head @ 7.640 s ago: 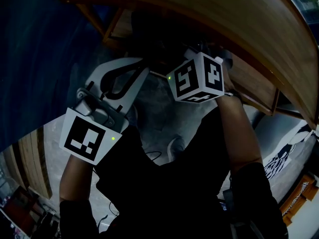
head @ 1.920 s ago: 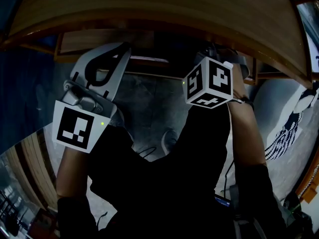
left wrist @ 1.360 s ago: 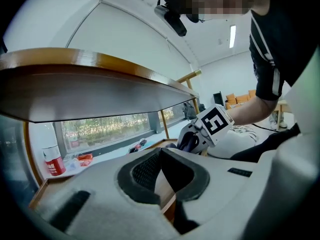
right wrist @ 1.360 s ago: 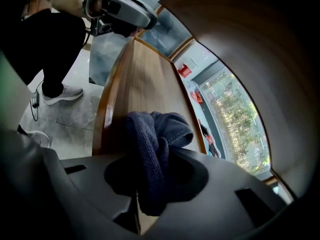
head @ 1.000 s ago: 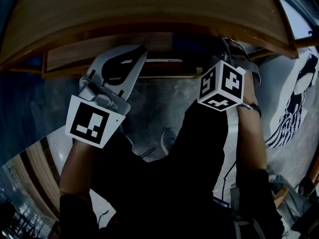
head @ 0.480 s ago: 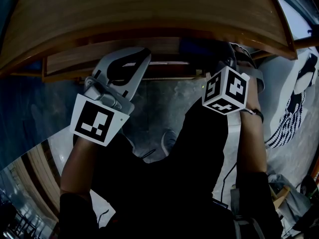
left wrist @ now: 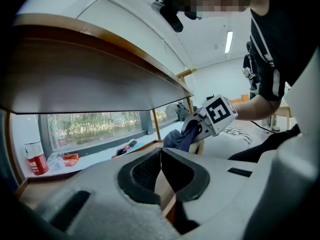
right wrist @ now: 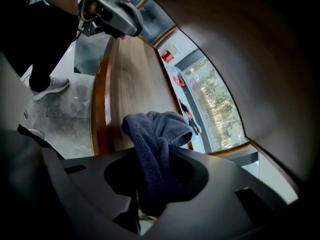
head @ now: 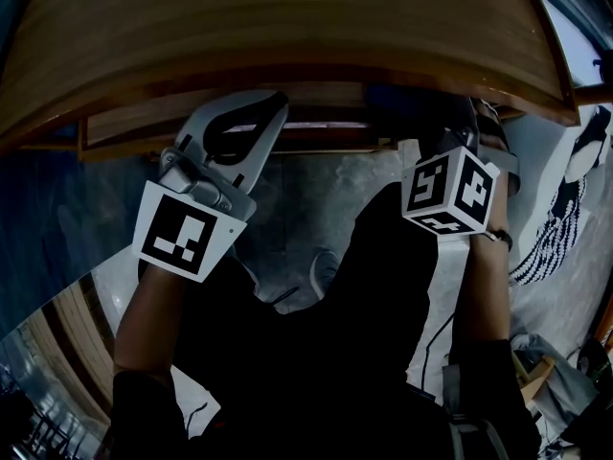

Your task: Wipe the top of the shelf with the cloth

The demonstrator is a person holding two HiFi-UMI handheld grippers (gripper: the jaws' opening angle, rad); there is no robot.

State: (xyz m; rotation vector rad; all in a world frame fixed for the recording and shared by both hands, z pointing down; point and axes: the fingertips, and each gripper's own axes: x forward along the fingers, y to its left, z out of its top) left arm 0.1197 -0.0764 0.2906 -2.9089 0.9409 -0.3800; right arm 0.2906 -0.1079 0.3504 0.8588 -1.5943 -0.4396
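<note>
Wood shelf (head: 287,27), 12 o'clock in head view: straight grain, smooth, low satin sheen. Same wood on lower board (right wrist: 127,79), 11 o'clock in right gripper view: smooth, darker edge strip with light gloss. Dark blue cloth (right wrist: 155,144): terry, rough looped pile, matt, stitched hem. Pale grey left gripper (left wrist: 161,154): matt plastic, faintly grainy. Its pads (left wrist: 145,171): black, fine mesh texture, matt. Dark right gripper (right wrist: 145,184): smooth matt plastic. White marker cube (head: 450,195), 3 o'clock in head view: matt faces, black print. Grey floor (head: 316,190), centre: mottled stone look, some shine. Black shirt (head: 306,353), 6 o'clock: matt fabric.
</note>
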